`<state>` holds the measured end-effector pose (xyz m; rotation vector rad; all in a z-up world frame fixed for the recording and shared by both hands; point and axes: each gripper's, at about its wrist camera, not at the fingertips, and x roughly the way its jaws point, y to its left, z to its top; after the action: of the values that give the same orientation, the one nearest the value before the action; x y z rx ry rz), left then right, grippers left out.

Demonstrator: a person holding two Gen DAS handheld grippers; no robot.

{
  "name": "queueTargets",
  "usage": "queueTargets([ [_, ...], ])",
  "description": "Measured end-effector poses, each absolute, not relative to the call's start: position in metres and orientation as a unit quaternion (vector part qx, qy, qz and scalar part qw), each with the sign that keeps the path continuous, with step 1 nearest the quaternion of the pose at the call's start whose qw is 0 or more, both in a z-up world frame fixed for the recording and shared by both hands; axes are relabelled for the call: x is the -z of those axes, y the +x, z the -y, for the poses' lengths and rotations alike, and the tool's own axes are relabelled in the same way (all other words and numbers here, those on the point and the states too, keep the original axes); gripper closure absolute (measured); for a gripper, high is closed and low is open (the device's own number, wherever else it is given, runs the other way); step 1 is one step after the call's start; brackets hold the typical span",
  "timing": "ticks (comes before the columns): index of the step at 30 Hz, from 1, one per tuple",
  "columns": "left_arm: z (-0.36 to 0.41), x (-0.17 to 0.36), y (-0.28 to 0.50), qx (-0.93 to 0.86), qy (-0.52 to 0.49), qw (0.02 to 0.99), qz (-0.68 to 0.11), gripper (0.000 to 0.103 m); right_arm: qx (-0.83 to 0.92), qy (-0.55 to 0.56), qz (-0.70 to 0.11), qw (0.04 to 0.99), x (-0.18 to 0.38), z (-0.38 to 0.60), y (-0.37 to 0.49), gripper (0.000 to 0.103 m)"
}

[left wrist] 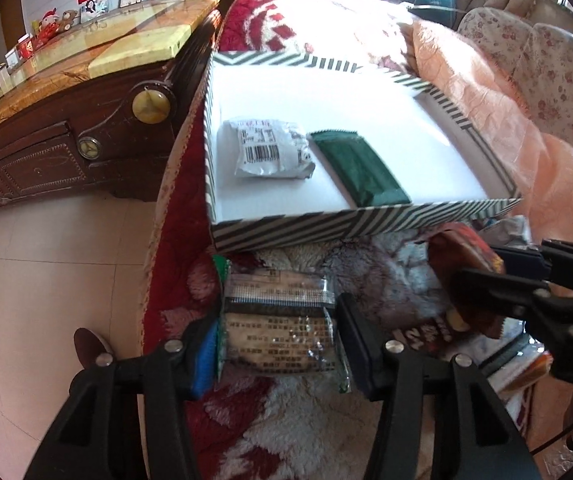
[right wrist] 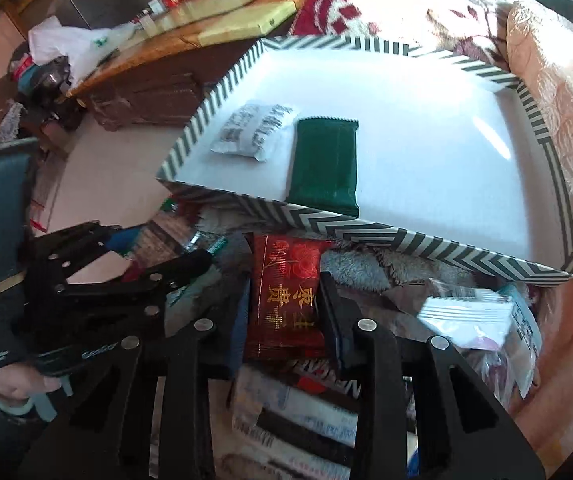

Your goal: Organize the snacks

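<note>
A striped shallow box (left wrist: 286,230) (right wrist: 406,242) with a white floor holds a silver packet (left wrist: 272,154) (right wrist: 252,130) and a dark green packet (left wrist: 360,170) (right wrist: 324,164), side by side at its left. My left gripper (left wrist: 276,334) is shut on a clear cracker packet (left wrist: 278,338), just in front of the box's near wall. My right gripper (right wrist: 284,312) is shut on a red packet with gold writing (right wrist: 286,300), also in front of the box. The right gripper shows in the left wrist view (left wrist: 498,280); the left gripper shows in the right wrist view (right wrist: 174,252).
The box rests on a red and white fleece blanket (left wrist: 306,420). More loose snack packets (right wrist: 478,316) lie below and right of my right gripper. A dark wooden cabinet (left wrist: 66,140) stands to the left across a tiled floor (left wrist: 46,280). A peach quilt (left wrist: 546,168) lies right.
</note>
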<state>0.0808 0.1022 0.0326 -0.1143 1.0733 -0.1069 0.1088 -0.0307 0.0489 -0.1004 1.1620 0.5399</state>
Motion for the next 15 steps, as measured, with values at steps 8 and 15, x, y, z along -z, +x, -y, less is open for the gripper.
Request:
queueTargets([
  [8, -0.103, -0.064, 0.079, 0.053, -0.050, 0.872, -0.484, 0.047, -0.265, -0.007, -0.514, 0.816, -0.080, 0.051, 0.098, 0.072],
  [15, -0.096, -0.081, 0.102, 0.053, -0.050, 0.880, -0.469, 0.047, -0.251, 0.005, -0.494, 0.832, -0.097, 0.067, 0.113, 0.072],
])
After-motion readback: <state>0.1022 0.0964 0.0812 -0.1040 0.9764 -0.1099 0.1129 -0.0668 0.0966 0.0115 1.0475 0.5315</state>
